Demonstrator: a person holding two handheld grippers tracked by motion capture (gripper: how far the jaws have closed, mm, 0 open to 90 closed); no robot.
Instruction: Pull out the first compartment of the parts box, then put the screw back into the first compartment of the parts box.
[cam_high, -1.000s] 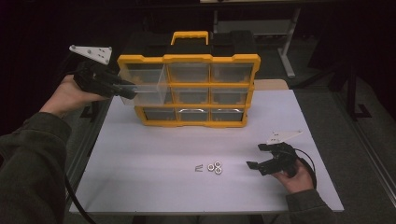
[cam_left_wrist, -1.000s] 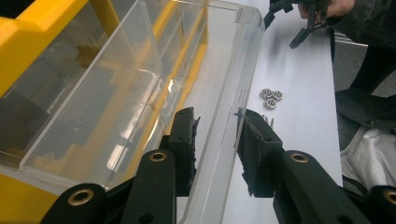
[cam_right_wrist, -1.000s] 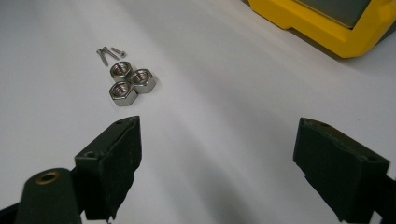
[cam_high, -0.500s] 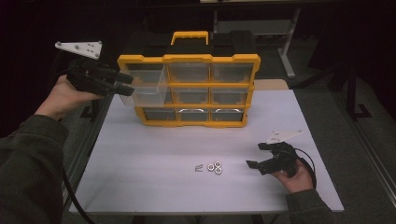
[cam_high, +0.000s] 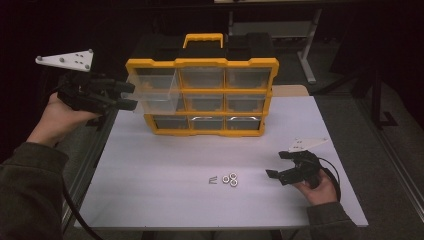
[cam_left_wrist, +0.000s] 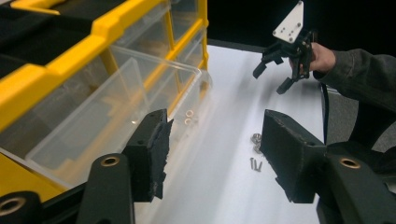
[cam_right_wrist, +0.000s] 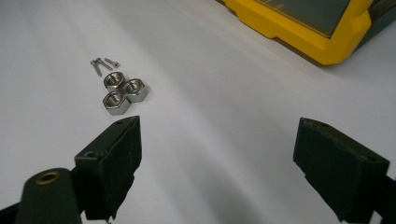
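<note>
Left gripper, a black two-jaw tool held up at the left of the scene, stands with its jaws apart; they have just been opening, and nothing is pressed between the pads. Its tips sit just beside the left edge of the clear plastic drawer, which juts out leftward from the top-left bay of the yellow-framed organiser cabinet with a black body and yellow carry handle. In the left gripper view the drawer lies ahead of and beside the left-hand pad, not between the jaws, and a couple of small ring-like pieces appear near its front wall, though whether inside or seen through it cannot be told. Judgement: the drawer is left pulled out so that loose hardware can be dropped in, and the grip on it has been given up. Right gripper, also black, rests low at the near right of the white table, jaws wide apart and empty. Its camera looks toward three steel hex nuts touching one another, with a few small screws just beyond them. Judgement: it is aimed there ready to pick the hardware, which lies near the table's near-centre, well apart from the cabinet.
</note>
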